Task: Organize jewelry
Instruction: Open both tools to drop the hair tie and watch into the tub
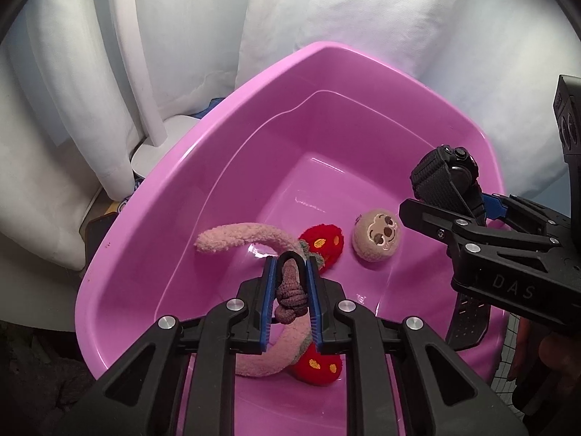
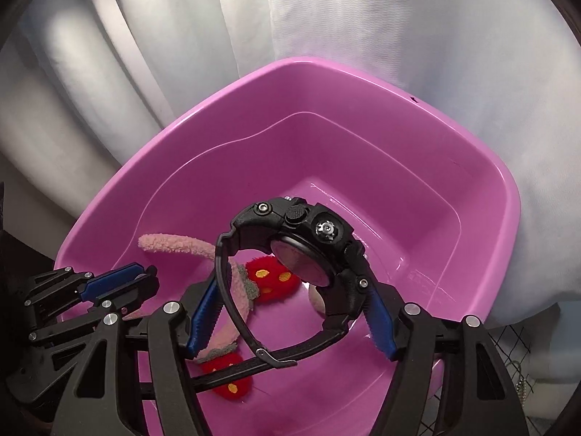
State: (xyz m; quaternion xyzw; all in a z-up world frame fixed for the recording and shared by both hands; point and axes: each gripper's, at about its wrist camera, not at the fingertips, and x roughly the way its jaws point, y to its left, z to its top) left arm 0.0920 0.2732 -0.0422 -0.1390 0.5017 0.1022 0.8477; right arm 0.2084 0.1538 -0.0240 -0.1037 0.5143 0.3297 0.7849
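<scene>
My left gripper (image 1: pixel 289 259) hangs over a pink basin (image 1: pixel 181 181), shut on a knotted mauve hair tie (image 1: pixel 288 298) with a black elastic loop at the fingertips. On the basin floor lie a fuzzy pink headband (image 1: pixel 232 238) with red plush ends (image 1: pixel 323 243) and a round beige plush face (image 1: pixel 377 239). To the right, my right gripper (image 1: pixel 446 196) is shut on a black watch (image 1: pixel 435 178). In the right wrist view the watch (image 2: pixel 312 232) sits case up between the pads of the right gripper (image 2: pixel 290 283) above the basin (image 2: pixel 472 196). The left gripper (image 2: pixel 149 276) shows at lower left, and the headband (image 2: pixel 174 243) lies below.
White drapes (image 1: pixel 363 36) close off the space behind the basin. A white stand with a round base (image 1: pixel 152 152) rises at the basin's left. A person's hand (image 1: pixel 555 356) grips the right tool at lower right. Wire mesh (image 2: pixel 508 356) shows beside the basin's right edge.
</scene>
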